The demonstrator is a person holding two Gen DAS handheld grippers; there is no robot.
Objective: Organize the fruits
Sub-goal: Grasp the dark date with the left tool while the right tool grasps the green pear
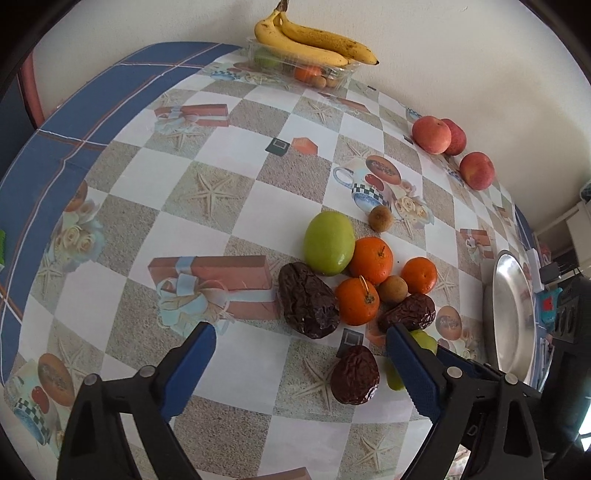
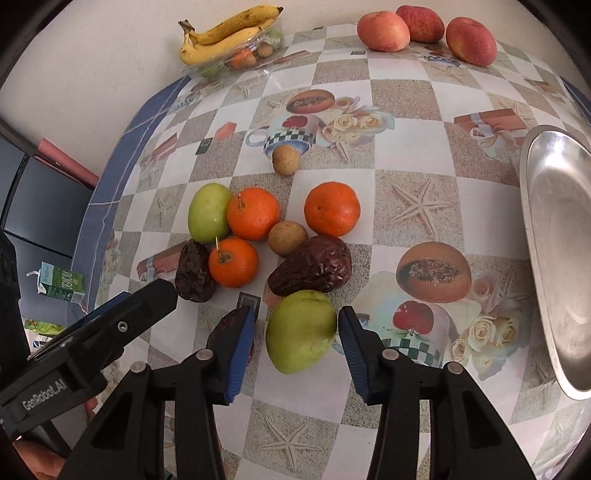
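A dark date [image 2: 225,332] sits mostly hidden behind the right hand-held gripper [image 2: 295,332].

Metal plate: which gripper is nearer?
Right. The right gripper straddles a green fruit just beside the metal plate; the left gripper sits farther over, beyond it.

Left gripper [image 1: 301,360] wide open, low and angled forward. Right gripper [image 2: 295,343] open too, fingers [image 2: 238,354] spread, just beside the left one.

Three oranges [image 2: 253,218] — three dates [image 2: 310,266], two green fruits [image 2: 301,330], three apples [image 2: 383,31] — two bananas [image 2: 229,35].
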